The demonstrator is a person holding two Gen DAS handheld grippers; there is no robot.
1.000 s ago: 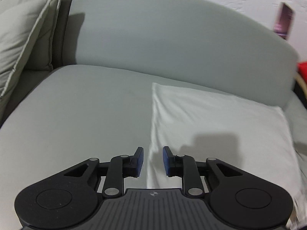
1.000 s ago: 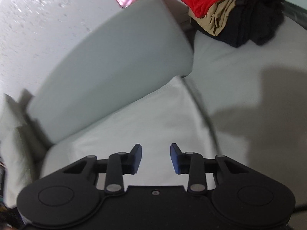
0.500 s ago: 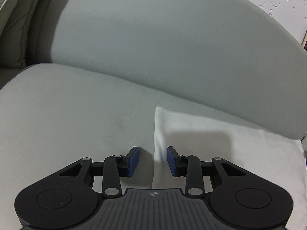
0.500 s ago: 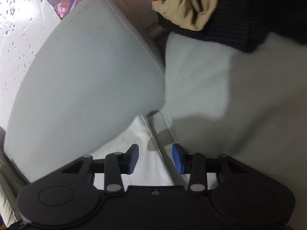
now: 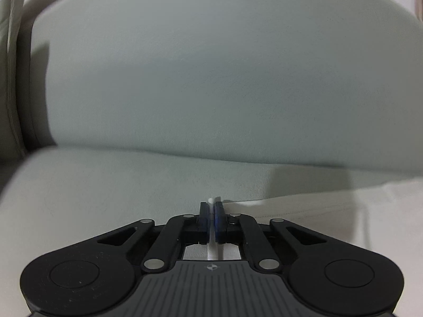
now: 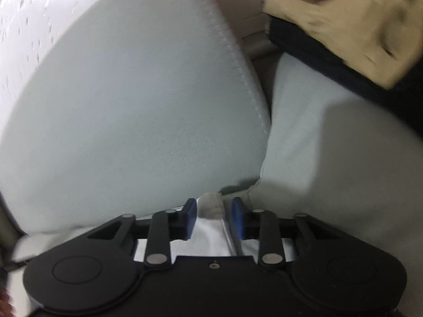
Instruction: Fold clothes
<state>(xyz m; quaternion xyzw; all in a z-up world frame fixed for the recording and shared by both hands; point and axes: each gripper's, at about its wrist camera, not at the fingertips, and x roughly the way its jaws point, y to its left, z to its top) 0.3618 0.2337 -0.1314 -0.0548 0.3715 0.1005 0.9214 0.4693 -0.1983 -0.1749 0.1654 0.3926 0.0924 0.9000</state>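
Left gripper [image 5: 211, 206]: jaws pressed together on a corner of the white garment [image 5: 330, 219]; a small nub of white cloth shows just above the blue pads [image 5: 219, 219], and a thin strip of it runs down between them

White garment, left wrist view: lies flat on the sofa seat [image 5: 92, 198], spreading to the right from the pinched corner, its far edge close to the foot of the backrest [image 5: 198, 79]

Right gripper [image 6: 214, 208]: jaws spread, one finger on each side of a raised corner of the white garment [image 6: 210, 227]; the blue pads [image 6: 190, 215] stand apart from the cloth, not clamping it

White garment, right wrist view: corner sits at the lower edge of the back cushion [image 6: 132, 119], where it meets the seat [image 6: 330, 171]

Pile of clothes [image 6: 343, 26]: upper right in the right wrist view, on the seat, well apart from the gripper; red piece on top, tan piece below it, dark knit beneath; view blurred

Wall [image 6: 26, 13]: pale, speckled, behind the cushion
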